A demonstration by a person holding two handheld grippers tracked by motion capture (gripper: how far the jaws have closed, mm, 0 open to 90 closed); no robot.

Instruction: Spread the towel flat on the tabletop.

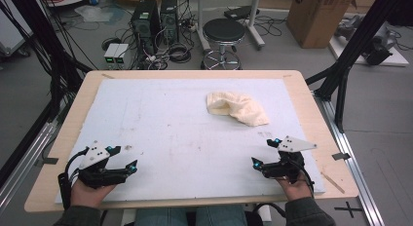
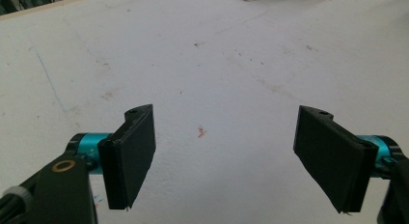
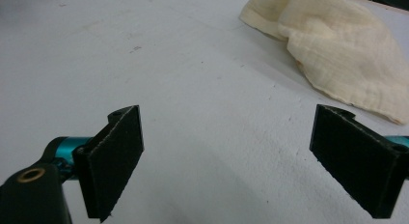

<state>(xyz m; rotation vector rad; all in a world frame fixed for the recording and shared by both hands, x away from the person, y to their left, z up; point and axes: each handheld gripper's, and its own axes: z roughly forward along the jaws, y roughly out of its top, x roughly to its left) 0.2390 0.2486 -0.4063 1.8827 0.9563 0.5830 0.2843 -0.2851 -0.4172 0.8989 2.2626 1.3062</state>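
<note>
A crumpled cream cloth (image 1: 236, 107) lies on the white board (image 1: 170, 128), right of centre and toward the far side. My left gripper (image 1: 122, 158) rests near the front left of the board, jaws wide open with nothing between them. In the left gripper view the gripper (image 2: 226, 156) frames bare stained board. My right gripper (image 1: 267, 153) sits near the front right, also open and empty, well short of the cloth. From the right gripper view the gripper (image 3: 246, 161) faces the cloth (image 3: 333, 45), which lies ahead at the upper right.
The white board rests on a wooden table (image 1: 68, 133) with a narrow wood border. Beyond the far edge stand a black stool (image 1: 223, 33), computer towers (image 1: 155, 21), cables and a cardboard box (image 1: 319, 14). Black frame struts (image 1: 350, 46) rise at the right.
</note>
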